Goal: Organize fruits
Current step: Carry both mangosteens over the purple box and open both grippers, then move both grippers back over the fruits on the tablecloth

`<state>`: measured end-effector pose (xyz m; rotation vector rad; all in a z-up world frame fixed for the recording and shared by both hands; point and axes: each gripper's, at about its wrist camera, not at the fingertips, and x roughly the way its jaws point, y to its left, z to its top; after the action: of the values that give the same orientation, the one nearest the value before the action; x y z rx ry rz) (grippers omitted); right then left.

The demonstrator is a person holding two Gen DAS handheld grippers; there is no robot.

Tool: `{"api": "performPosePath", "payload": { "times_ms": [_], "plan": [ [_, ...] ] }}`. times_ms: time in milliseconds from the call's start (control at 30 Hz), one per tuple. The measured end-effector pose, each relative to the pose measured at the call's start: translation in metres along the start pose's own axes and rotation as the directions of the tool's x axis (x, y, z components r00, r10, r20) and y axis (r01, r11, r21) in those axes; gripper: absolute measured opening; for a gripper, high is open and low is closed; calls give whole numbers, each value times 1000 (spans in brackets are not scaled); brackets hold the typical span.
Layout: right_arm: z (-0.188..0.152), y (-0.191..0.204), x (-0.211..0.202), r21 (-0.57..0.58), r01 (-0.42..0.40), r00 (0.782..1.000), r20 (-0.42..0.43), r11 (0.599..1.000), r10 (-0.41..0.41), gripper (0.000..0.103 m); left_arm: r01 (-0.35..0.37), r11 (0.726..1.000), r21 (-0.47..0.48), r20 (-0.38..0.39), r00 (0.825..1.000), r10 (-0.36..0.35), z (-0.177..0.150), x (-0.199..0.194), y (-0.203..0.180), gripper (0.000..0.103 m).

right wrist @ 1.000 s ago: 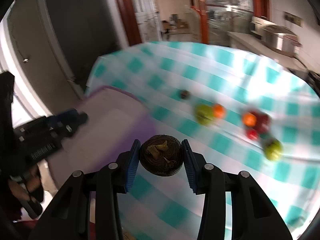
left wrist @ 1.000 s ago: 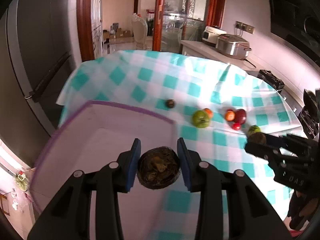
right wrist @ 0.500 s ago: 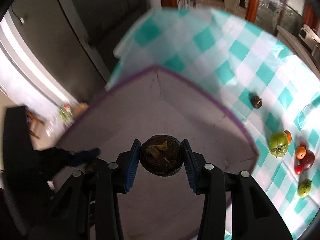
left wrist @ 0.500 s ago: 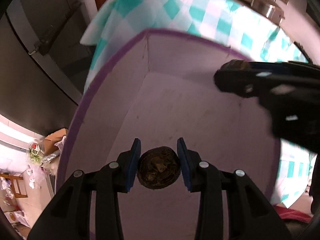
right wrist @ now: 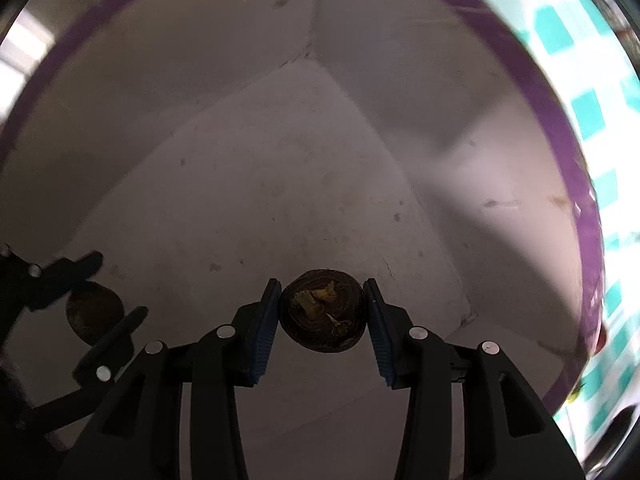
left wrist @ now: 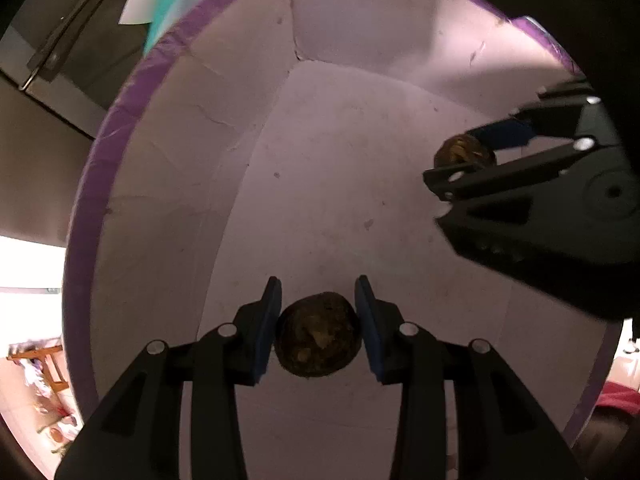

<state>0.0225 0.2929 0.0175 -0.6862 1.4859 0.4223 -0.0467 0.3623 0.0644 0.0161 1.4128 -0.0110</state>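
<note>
Purple-rimmed box (left wrist: 105, 148), 2 dark fruits, 1 in left gripper (left wrist: 318, 334), 1 in right gripper (right wrist: 322, 314)

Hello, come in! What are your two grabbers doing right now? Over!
Left gripper shut on dark fruit. Right gripper shut on second dark fruit. Both inside purple-rimmed box. Nothing in the way.

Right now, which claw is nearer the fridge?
Left. The left claw, shut on a dark fruit, hangs in the fridge side of the box. The right claw, gripping a second dark fruit, is across the box, farther off.
</note>
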Motion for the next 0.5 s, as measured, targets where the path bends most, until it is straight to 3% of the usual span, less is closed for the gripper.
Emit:
{"api": "performPosePath", "payload": {
  "times_ms": [67,133,167,200,267,500],
  "plan": [
    [-2,3,3,1,-19,1000,-12,1000,19,43,-2,1000,10,-4,1000,2,-1,0,1,41],
    [-5,3,4,16,-30,999,-18,999,30,43,-1,1000,15,-6,1000,2,1,-2,4,50],
    [-7,3,4,16,-25,999,-19,1000,26,45,1,1000,15,-4,1000,-1,3,-3,4,60],
    [-8,4,4,17,-25,1000,-18,1000,25,53,7,1000,15,1,1000,-7,6,-5,3,68],
    [-13,2,-1,34,-47,999,-7,998,47,66,10,1000,9,7,1000,-10,7,-4,4,75],
    [-25,-18,-18,90,-108,991,84,990,101,72,-34,998,-44,62,997,37,5,-20,18,78]
  ]
}}
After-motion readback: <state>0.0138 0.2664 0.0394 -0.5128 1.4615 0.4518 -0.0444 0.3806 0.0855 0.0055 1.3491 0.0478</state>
